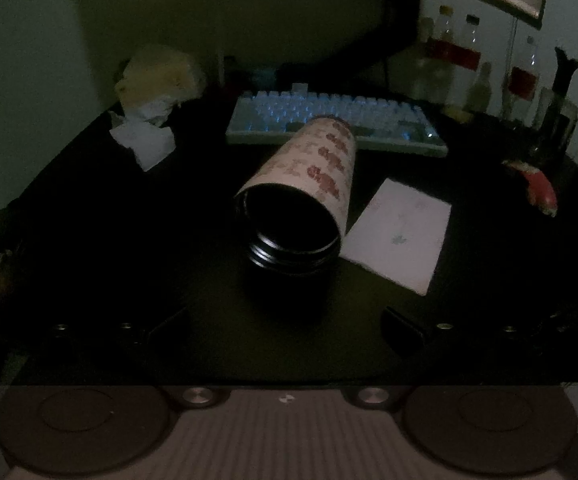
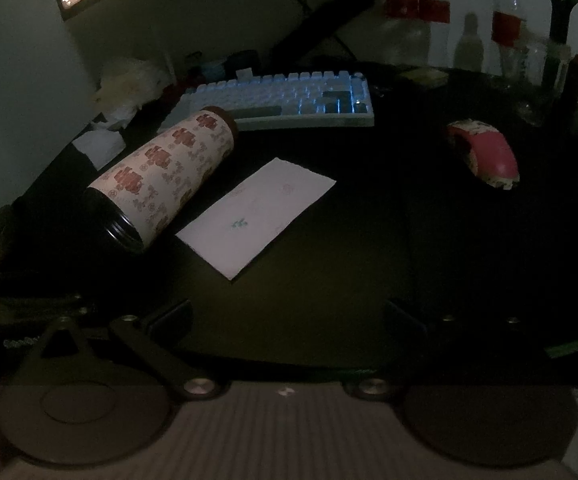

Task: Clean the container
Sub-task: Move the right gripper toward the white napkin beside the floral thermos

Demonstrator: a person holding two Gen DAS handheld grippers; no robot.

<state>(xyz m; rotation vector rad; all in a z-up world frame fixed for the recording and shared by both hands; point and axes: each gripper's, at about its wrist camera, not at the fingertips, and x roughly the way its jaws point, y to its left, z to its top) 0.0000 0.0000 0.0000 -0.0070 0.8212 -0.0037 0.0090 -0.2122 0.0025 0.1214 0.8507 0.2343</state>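
Only red motifs on container (image 1: 313,168)

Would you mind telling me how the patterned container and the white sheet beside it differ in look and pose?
The container is a cylinder lying on its side, open dark threaded mouth toward the cameras; the white sheet lies flat. The container carries a dense red pattern on cream; the sheet is nearly plain, with faint small marks. Both rest on the dark desk, close together, untouched by either tongs.

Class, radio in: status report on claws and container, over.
Both claws open, empty. Container on its side, lidless, untouched. White paper beside it; path clear.
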